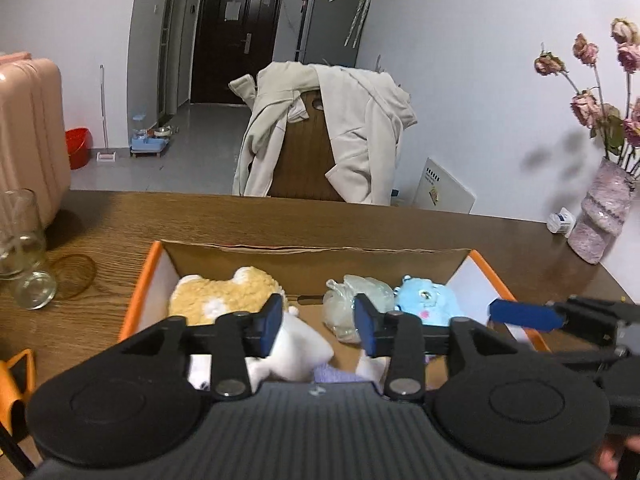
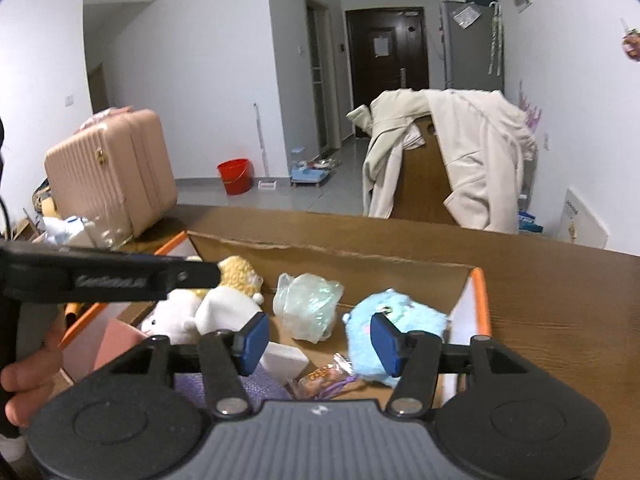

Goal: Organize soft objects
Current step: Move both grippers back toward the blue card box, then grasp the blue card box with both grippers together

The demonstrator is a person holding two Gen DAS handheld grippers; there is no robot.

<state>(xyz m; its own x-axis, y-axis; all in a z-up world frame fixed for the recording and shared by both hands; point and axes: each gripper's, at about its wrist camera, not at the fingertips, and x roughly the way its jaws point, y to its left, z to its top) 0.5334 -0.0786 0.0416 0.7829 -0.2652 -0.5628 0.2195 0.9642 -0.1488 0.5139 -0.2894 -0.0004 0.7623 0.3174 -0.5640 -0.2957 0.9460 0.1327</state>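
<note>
Both tongs hang open over the toy-filled box.

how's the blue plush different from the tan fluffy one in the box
The blue plush is sky blue with a pink cheek spot and sits at the box's right end; the tan plush is golden with a curly, woolly pile and a white patch, at the left end. Both are soft toys lying loose in the orange-edged box, held by neither gripper.
</note>
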